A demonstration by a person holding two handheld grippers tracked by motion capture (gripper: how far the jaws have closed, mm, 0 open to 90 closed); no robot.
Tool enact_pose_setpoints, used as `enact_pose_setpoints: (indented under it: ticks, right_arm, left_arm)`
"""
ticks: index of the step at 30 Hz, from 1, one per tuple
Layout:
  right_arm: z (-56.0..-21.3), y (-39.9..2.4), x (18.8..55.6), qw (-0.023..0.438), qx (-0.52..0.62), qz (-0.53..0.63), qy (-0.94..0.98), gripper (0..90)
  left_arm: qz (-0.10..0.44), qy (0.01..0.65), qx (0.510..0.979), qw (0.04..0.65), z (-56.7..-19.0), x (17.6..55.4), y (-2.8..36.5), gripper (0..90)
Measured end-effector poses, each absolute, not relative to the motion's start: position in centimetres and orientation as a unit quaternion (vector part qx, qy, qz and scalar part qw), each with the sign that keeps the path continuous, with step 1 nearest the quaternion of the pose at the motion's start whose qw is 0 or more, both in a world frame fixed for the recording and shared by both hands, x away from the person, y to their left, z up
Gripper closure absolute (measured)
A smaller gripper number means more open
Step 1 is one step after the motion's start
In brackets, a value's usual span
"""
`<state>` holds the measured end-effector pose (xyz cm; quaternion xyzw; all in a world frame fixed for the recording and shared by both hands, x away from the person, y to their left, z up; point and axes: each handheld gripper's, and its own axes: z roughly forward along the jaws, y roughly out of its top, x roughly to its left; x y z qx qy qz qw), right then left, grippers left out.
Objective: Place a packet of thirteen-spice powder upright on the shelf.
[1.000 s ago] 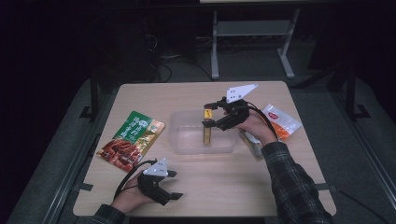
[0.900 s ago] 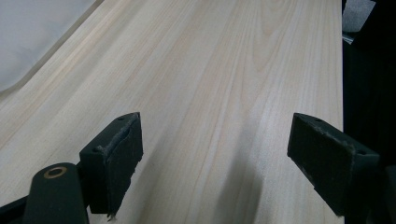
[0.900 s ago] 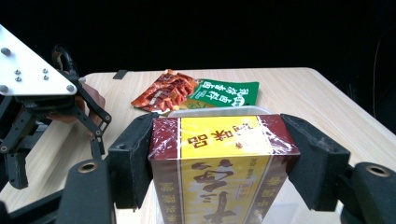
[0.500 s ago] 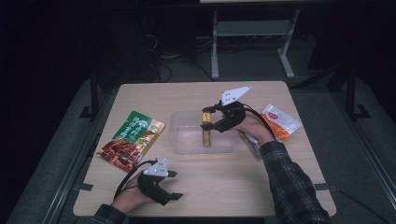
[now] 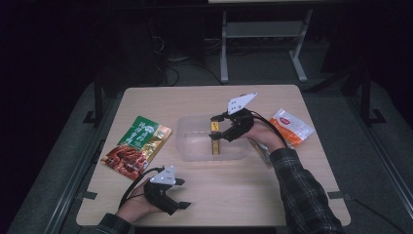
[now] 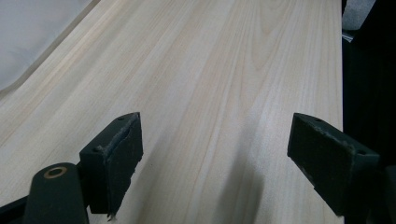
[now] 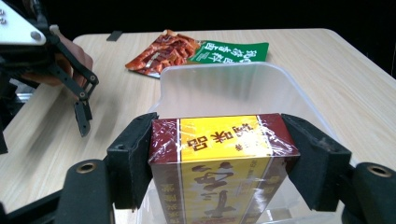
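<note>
A yellow and maroon box wrapped in clear film stands upright in a clear plastic tub at the table's middle. My right gripper is shut on its upper end. In the right gripper view both pads press the sides of the box, with the tub under and beyond it. My left gripper rests near the table's front edge, open. In the left gripper view nothing lies between the wide-set fingers, just bare wood.
A green and red food pouch lies left of the tub. An orange and white packet lies at the right. Another clear packet sits partly under the right wrist. A metal stand is beyond the table.
The right gripper has sunk slightly with the box, setting it deeper in the tub. The left gripper has kept still.
</note>
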<state>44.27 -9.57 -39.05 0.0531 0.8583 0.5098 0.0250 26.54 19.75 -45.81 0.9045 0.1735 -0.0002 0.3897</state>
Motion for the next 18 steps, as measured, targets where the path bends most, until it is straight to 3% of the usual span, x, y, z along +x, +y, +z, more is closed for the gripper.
enact_pose_setpoints:
  ticks: [7,18]
  right_arm:
    - [-39.2,-9.4,44.2,0.025,0.058,0.497,0.865,29.2]
    - [-37.7,-10.6,43.7,0.046,0.1,0.512,0.852,19.4]
  left_arm:
    - [-0.001,0.173,0.907,0.384,-45.9,26.5,19.7,17.6]
    - [0.002,0.172,0.908,0.383,-45.8,26.6,19.8,17.7]
